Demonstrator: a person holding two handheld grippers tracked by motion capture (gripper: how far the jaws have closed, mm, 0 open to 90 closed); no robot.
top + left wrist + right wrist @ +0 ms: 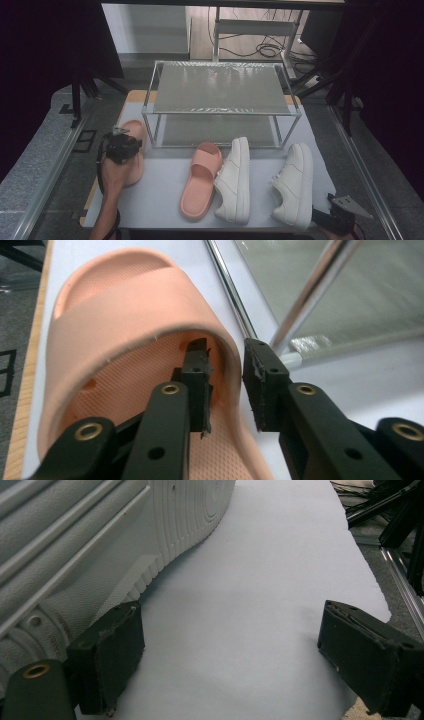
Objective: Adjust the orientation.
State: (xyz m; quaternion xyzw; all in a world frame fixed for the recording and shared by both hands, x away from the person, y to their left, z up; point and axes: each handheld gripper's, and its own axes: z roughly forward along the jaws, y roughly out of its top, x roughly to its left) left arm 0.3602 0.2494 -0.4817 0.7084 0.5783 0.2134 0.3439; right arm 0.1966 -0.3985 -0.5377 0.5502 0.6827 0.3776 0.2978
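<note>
Forearm and left gripper [120, 145] are seen nearest in the high view, set over the left pink slide sandal [131, 155] at the table's [160, 195] left edge, just in front of the two-tier metal shoe rack [220, 102]; a second pink slide [200, 180] and two white sneakers [235, 180] [292, 182] lie to its right. Left gripper view: jaws are narrowed astride the strap's side wall [227, 360], one pad inside, one outside, a slight gap apparently left, so full closure should be made before lifting. Right gripper view: right gripper [230, 665] is held wide, nothing between, resting beside the sneaker's sole [165, 525].
</note>
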